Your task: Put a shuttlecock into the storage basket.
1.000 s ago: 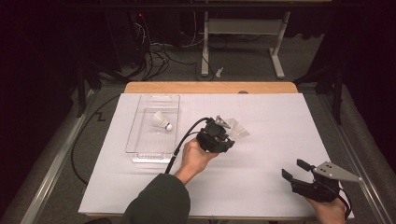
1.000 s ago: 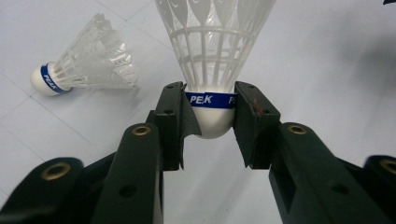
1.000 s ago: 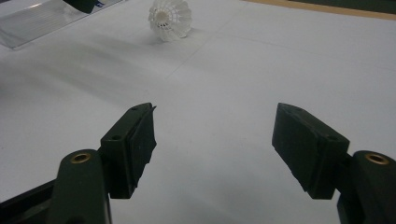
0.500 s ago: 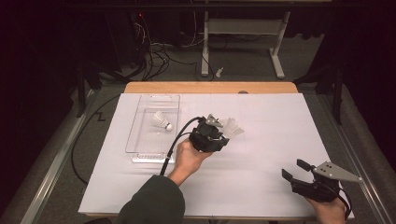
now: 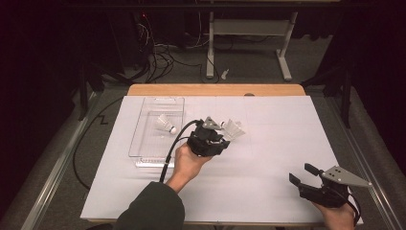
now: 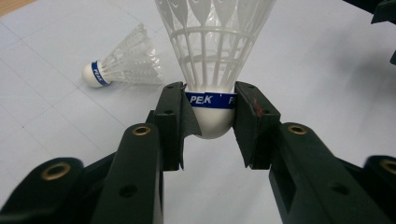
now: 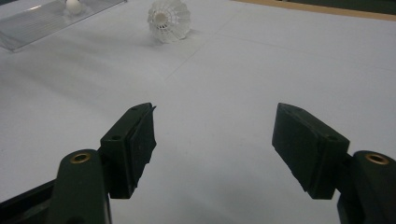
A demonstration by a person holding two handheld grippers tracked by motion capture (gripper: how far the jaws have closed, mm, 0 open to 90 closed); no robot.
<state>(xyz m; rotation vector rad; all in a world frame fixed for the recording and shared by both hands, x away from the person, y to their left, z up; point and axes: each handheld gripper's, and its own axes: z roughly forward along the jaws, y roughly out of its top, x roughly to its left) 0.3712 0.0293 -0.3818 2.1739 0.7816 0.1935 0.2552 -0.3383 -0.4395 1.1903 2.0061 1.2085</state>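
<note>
High view: the white-covered worktop [image 5: 268, 191] carries a clear plastic tray [image 5: 143, 143] toward its left, with one shuttlecock in the tray [image 5: 165, 124], cork end pointing toward the middle of the worktop. Just right of the tray, the left gripper [image 5: 225, 134] sits in a hand above the sheet, near the worktop's middle. In the left gripper view its fingers [image 6: 175, 123] are closed partway and press on both sides of the cork of the held shuttlecock [image 6: 212, 70], whose white skirt points away from the gripper and whose blue band reads "PEAK". A loose shuttlecock [image 6: 123, 67] lies on its side on the sheet nearby. The right gripper [image 5: 302, 175] rests at the worktop's near right corner, well apart from the rest; its fingers [image 7: 135, 140] stand wide apart with nothing between them.
</note>
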